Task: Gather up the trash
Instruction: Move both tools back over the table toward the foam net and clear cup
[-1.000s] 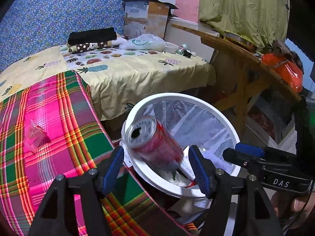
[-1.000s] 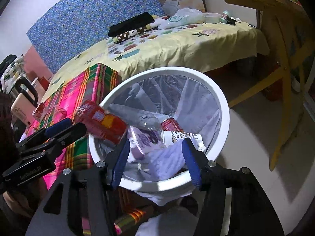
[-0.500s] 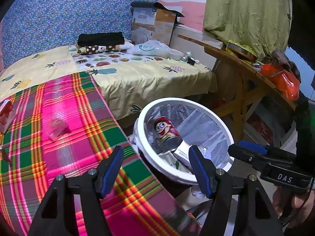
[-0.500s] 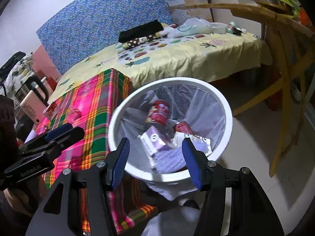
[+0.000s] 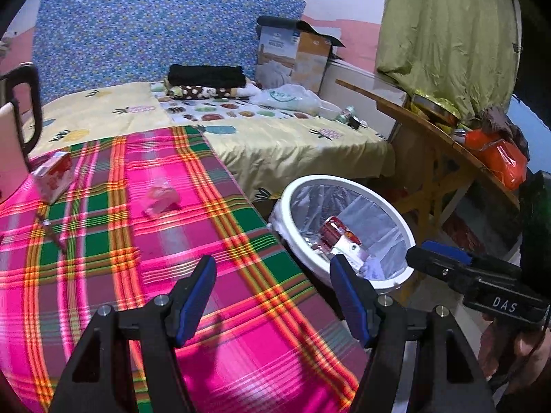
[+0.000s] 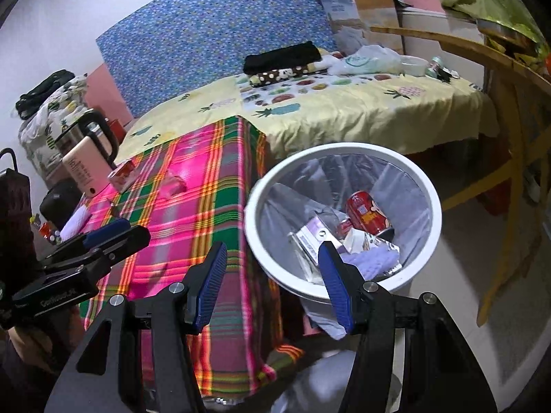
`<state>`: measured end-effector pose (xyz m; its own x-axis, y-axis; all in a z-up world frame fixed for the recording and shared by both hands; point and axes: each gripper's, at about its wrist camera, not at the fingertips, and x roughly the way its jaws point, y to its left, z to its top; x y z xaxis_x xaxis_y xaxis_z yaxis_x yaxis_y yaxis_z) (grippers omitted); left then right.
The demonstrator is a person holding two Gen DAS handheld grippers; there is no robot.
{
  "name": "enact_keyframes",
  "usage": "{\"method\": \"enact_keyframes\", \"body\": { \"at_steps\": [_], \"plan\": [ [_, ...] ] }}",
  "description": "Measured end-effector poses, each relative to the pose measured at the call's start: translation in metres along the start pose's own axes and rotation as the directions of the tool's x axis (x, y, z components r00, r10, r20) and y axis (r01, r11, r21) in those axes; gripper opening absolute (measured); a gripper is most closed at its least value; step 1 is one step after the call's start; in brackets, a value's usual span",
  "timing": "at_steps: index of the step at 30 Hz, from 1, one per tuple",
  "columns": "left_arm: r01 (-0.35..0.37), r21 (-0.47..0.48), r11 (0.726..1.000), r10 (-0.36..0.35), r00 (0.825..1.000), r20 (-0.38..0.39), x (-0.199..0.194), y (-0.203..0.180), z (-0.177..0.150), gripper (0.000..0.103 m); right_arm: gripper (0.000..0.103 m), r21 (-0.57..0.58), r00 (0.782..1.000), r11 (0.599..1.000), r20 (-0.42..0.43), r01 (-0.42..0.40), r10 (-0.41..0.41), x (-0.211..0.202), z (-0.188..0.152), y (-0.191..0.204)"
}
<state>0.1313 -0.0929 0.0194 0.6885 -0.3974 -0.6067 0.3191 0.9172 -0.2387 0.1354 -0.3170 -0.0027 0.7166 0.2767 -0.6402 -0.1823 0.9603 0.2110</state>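
Observation:
My left gripper (image 5: 272, 275) stands open and empty above the pink plaid cloth (image 5: 193, 241), left of the white trash bin (image 5: 344, 180). A red can (image 5: 330, 234) lies inside the bin among cartons and paper. On the cloth lie a crumpled pink wrapper (image 5: 160, 199), a small red-and-white carton (image 5: 53, 180) and a thin stick (image 5: 53, 234). My right gripper (image 6: 272, 258) is open and empty, hovering at the near rim of the bin (image 6: 344, 148). There the can (image 6: 366, 211) leans against the liner beside a purple-white carton (image 6: 313, 237). The wrapper (image 6: 174, 186) and carton (image 6: 122, 173) lie far left.
A kettle (image 6: 89, 158) stands at the cloth's far left edge. Behind is a bed with a yellow fruit-print sheet (image 5: 292, 144), folded clothes (image 5: 206, 75) and a cardboard box (image 5: 292, 58). A wooden table (image 5: 430, 137) with an orange bag (image 5: 499, 155) flanks the bin on the right.
The red can left my left gripper's jaws and dropped into the bin. The left gripper then drew back left over the plaid cloth. The right gripper pulled back from the bin slightly.

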Motion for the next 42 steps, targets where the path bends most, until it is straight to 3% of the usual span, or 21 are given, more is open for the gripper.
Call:
{"method": "enact_keyframes", "body": {
  "at_steps": [10,28,36,42],
  "plan": [
    [-0.078,-0.035,0.996,0.079,0.996,0.036,-0.028,0.02,-0.012,0.07,0.057,-0.056,0.999,0.998,0.008,-0.033,0.034,-0.005,-0.005,0.027],
    [-0.173,-0.103,0.98,0.176,0.984,0.017,-0.046,0.057,-0.035,0.07,0.057,-0.144,0.996,0.986,-0.036,-0.086,0.081,0.008,-0.014,0.064],
    [-0.236,-0.144,0.961,0.24,0.971,0.009,-0.054,0.077,-0.046,0.07,0.057,-0.176,0.987,0.971,-0.039,-0.162,0.157,0.015,-0.016,0.078],
    [-0.301,-0.162,0.94,0.307,0.952,0.014,-0.062,0.096,-0.049,0.07,0.057,-0.213,0.985,0.962,-0.037,-0.17,0.166,0.023,-0.014,0.091]
  ]
}}
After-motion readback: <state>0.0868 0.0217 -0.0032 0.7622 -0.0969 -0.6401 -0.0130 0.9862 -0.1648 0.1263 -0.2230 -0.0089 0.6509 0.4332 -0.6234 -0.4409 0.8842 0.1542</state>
